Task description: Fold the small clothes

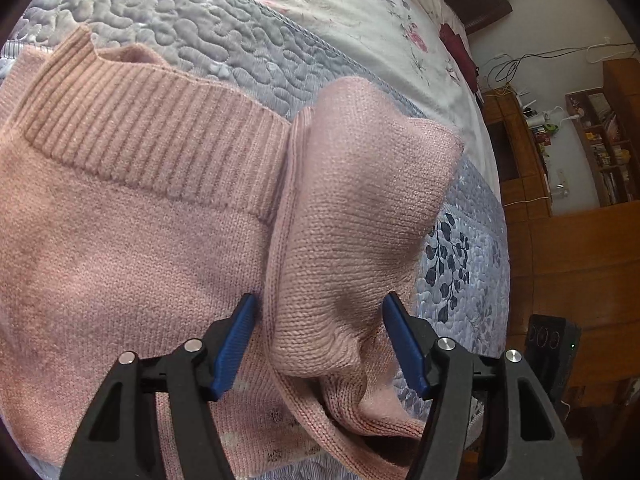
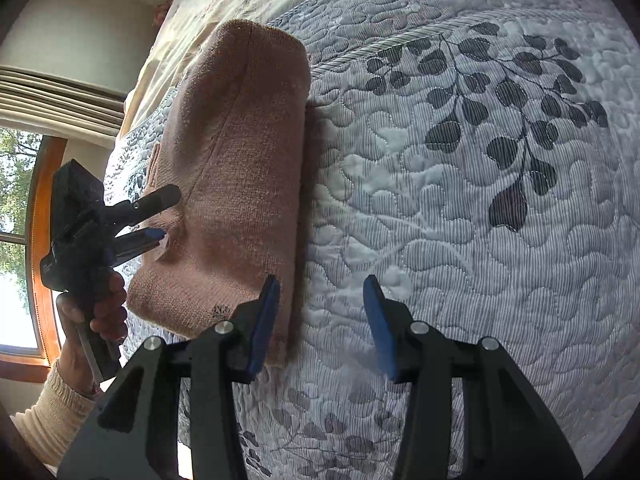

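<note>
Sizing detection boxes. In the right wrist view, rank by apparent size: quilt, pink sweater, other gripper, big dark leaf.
1. quilt, fills most of the frame
2. pink sweater
3. left gripper with its handle
4. big dark leaf
Fisheye distortion skews sizes, but the gaps are wide.

A grey-blue quilted bedspread (image 2: 460,240) covers the near part of the bed, stitched in pebble-like curves and printed with dark leafy sprigs (image 2: 500,120). A corded border runs across it, and beyond that lies a pale sheet with pink flowers (image 1: 360,12). At the far right of the left wrist view, a dark red cloth (image 1: 456,44) lies at the bed's edge. Past it stands a wooden shelf unit (image 1: 600,148) packed with books and small items, and loose cables (image 1: 520,60) hang on the white wall. A black box with a green light (image 1: 554,344) sits on the wooden floor. In the right wrist view, a wood-framed window (image 2: 36,240) at the left shows trees outside, with folded blinds (image 2: 52,92) above.
</note>
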A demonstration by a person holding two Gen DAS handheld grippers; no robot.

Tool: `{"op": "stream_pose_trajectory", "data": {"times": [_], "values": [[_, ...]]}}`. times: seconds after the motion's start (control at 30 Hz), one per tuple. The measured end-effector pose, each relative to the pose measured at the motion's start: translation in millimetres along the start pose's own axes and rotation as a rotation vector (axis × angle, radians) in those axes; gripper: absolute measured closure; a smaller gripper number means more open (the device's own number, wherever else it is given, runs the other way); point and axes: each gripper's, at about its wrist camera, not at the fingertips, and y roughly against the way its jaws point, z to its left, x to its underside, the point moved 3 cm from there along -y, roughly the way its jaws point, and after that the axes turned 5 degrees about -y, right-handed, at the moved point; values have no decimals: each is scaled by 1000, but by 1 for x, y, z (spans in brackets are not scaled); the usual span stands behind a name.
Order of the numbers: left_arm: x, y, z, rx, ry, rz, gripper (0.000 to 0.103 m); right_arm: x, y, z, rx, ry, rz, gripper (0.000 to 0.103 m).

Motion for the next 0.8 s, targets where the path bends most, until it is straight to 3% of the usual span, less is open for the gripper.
{"op": "stream_pose_trajectory", "data": {"times": [0.2, 0.3, 0.53, 0.8], "values": [[-4, 1, -11, 5, -17, -26, 79, 3, -3, 4, 18, 18, 3, 59], [-3, 14, -21, 21, -53, -77, 86, 1, -6, 13, 20, 35, -1, 59], [-3, 80, -28, 52, -101, -221, 88, -1, -16, 40, 19, 77, -3, 59], [-12, 169, 19, -36, -104, -346, 88, -5, -37, 73, 4, 114, 15, 59]]}}
